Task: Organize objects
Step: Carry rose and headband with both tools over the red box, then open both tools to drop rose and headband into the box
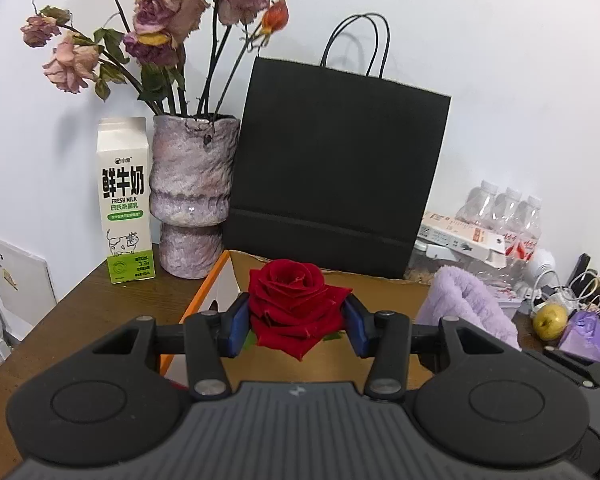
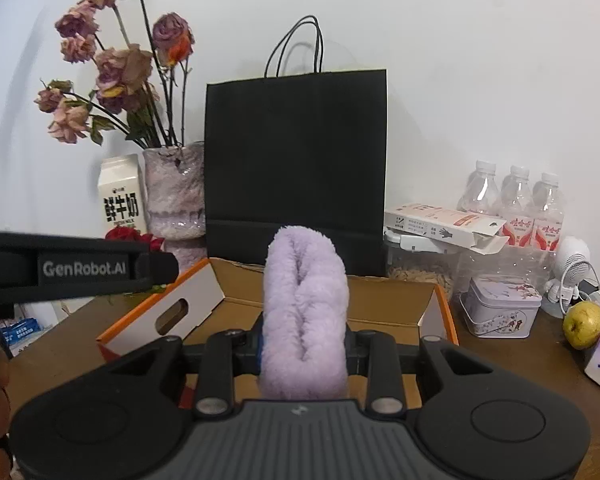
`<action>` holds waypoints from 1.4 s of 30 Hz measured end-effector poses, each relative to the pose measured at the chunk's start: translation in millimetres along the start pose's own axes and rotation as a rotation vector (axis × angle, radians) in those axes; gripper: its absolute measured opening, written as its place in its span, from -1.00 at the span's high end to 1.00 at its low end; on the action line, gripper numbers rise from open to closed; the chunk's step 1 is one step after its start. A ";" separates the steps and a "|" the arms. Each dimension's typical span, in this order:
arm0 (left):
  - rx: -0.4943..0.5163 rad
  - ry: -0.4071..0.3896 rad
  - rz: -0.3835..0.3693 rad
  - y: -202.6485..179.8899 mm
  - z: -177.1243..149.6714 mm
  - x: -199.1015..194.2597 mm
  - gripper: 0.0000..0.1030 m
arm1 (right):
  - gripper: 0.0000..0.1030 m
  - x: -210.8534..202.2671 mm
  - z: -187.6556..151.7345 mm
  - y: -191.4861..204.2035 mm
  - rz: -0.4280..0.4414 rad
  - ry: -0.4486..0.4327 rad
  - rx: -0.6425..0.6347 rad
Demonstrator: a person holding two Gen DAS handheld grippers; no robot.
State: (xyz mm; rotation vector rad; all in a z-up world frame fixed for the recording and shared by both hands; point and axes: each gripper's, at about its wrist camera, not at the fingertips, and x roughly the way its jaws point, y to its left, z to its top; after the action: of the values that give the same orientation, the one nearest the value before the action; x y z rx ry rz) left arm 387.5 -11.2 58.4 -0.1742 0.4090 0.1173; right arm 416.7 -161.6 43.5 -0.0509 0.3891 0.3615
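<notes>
My left gripper [image 1: 298, 326] is shut on a red rose [image 1: 296, 304], its blue pads pressing the bloom from both sides, above the near part of an open cardboard box [image 1: 220, 276]. The right gripper [image 2: 304, 346] is shut on a fluffy purple slipper [image 2: 305, 312], held upright over the same box [image 2: 396, 300]. That slipper [image 1: 466, 306] shows at the right of the left wrist view. In the right wrist view the left gripper's side [image 2: 84, 268] crosses the left edge with the rose [image 2: 130, 236] behind it.
A black paper bag [image 1: 336, 168] stands behind the box against the white wall. Left of it are a vase of dried roses [image 1: 192, 192] and a milk carton [image 1: 126, 200]. To the right lie water bottles [image 2: 512, 204], a tin [image 2: 500, 304], a pear [image 2: 584, 324] and cables.
</notes>
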 end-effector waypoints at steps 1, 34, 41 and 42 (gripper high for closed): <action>0.002 0.004 0.004 -0.3 0.0 3.9 0.04 | 0.44 3.5 0.9 -1.0 0.000 0.003 -0.001; 0.041 -0.010 0.093 -1.8 -27.9 71.4 0.01 | 0.41 69.8 -21.0 -17.8 -0.083 0.097 0.013; 0.038 -0.070 0.138 -1.0 -26.7 61.7 -1.00 | -0.81 66.1 -20.0 -19.3 -0.109 0.082 0.017; 0.043 -0.078 0.145 -1.6 -26.2 60.4 -1.00 | -0.95 63.4 -19.3 -19.6 -0.117 0.065 0.018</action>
State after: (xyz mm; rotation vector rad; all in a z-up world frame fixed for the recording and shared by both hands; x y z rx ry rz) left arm 432.7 -13.0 10.6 -0.0971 0.3458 0.2566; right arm 471.3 -160.9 1.2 -0.0674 0.4519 0.2410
